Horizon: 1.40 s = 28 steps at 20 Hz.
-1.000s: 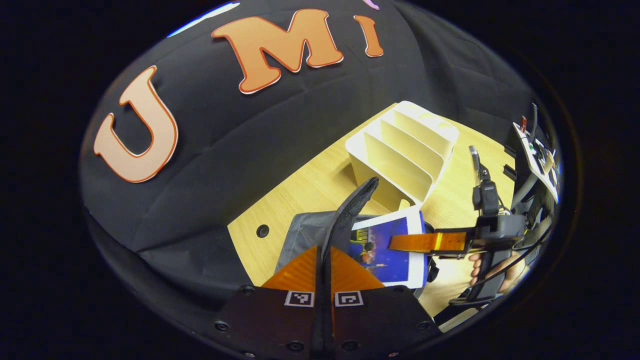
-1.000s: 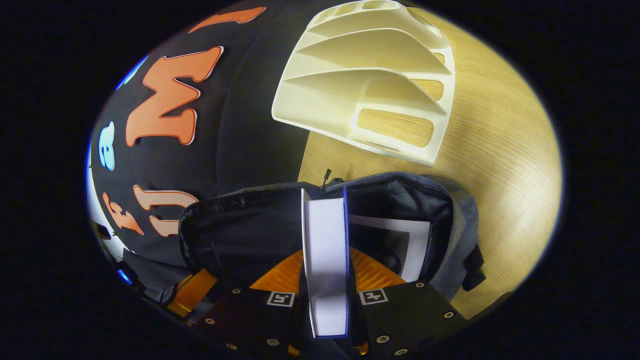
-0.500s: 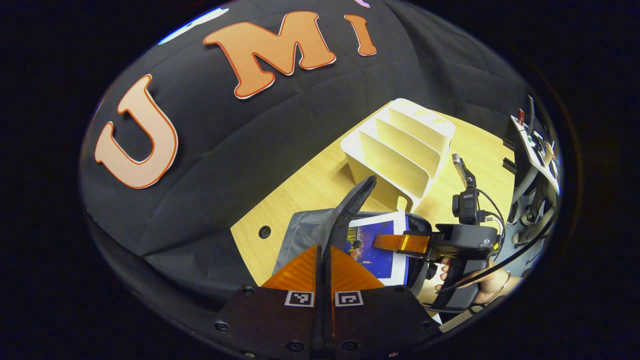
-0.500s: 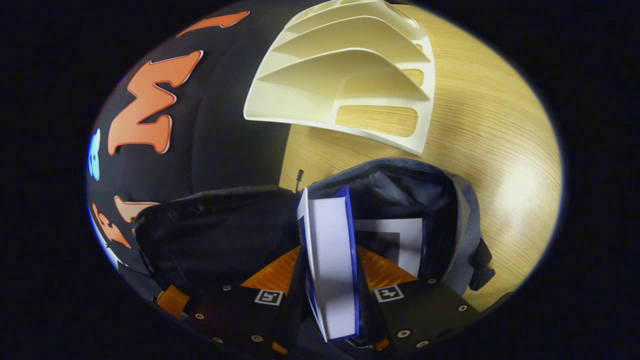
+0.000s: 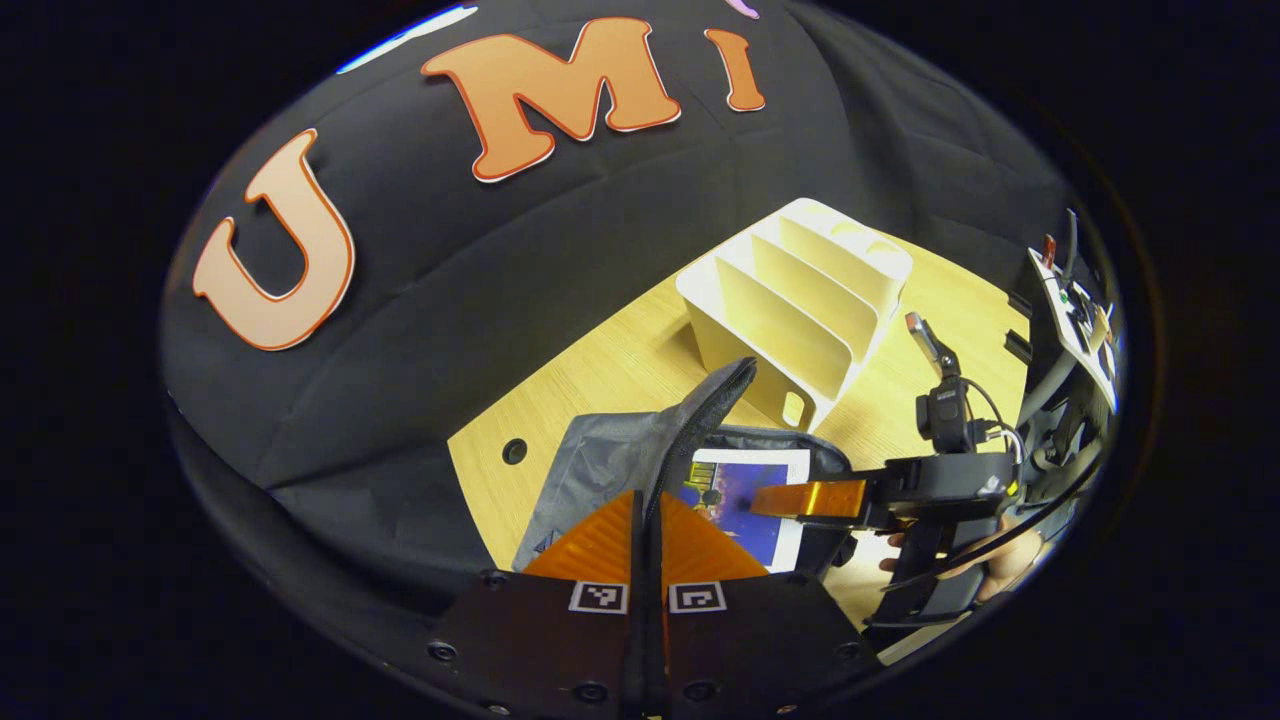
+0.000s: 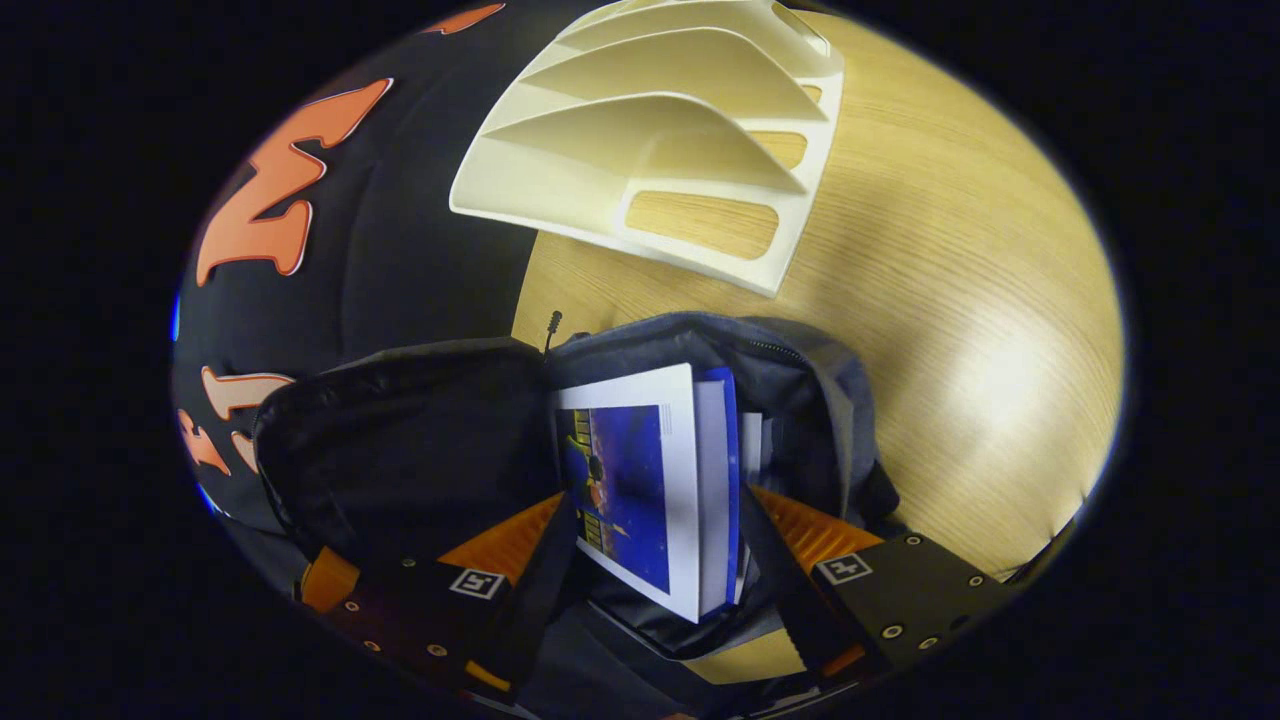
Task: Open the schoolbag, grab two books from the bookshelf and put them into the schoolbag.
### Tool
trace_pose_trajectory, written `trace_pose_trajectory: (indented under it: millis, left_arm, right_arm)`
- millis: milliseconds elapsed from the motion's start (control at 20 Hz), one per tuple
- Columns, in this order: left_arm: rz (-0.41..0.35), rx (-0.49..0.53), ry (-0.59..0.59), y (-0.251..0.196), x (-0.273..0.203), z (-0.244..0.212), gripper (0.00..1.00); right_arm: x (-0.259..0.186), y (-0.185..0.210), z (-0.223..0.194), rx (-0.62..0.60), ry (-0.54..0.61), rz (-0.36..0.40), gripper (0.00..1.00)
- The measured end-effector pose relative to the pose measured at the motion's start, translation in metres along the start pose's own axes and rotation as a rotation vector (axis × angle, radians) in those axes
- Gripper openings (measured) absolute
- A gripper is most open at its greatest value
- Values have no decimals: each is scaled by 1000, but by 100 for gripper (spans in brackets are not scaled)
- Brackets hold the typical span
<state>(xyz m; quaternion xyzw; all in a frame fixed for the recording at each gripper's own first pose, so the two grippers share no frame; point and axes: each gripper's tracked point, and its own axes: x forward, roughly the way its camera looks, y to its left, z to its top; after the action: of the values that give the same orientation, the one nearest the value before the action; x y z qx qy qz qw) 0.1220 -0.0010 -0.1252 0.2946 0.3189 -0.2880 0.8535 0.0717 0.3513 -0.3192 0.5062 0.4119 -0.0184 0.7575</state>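
The right gripper (image 6: 660, 560) stands open, fingers spread either side of the blue book (image 6: 640, 490), which sits inside the schoolbag (image 6: 800, 400) mouth; the release looks complete. The left gripper (image 5: 650, 520) is clamped on the schoolbag's strap (image 5: 705, 410), holding the bag open. Ahead of both, the bookshelf (image 6: 650, 150) stands empty on the surface (image 6: 950, 250). Next: withdraw the right gripper straight back. The right gripper view alone reveals a second book (image 6: 752, 440) behind the first.

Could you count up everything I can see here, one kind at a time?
Books: 2, the blue book and a second book edge-on behind it
schoolbag: 1
bookshelf: 1
Grippers: 2, the left gripper and the right gripper
Total: 6
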Motion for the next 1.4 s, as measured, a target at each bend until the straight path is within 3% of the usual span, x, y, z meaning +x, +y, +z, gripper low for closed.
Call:
trace_pose_trajectory:
  millis: [500,850,1050,1150,1300,1400]
  left_arm:
    - [35,-70,7,-53,8,-11,1]
    - [71,-209,45,-109,25,-33,6]
    - [32,-352,48,-155,31,-31,28]
    - [19,-401,31,-177,29,-22,44]
    - [99,-442,-25,-181,15,10,97]
    - [172,-480,-107,-173,1,39,99]
  right_arm:
    - [-107,-44,120,-232,-100,-136,98]
    - [-130,-98,168,-322,-98,-242,98]
    - [-131,-115,183,-432,-53,-275,99]
    - [-138,-115,197,-504,-60,-282,99]
    - [-160,-95,222,-606,-116,-247,99]
    - [-184,-63,243,-662,-206,-180,99]
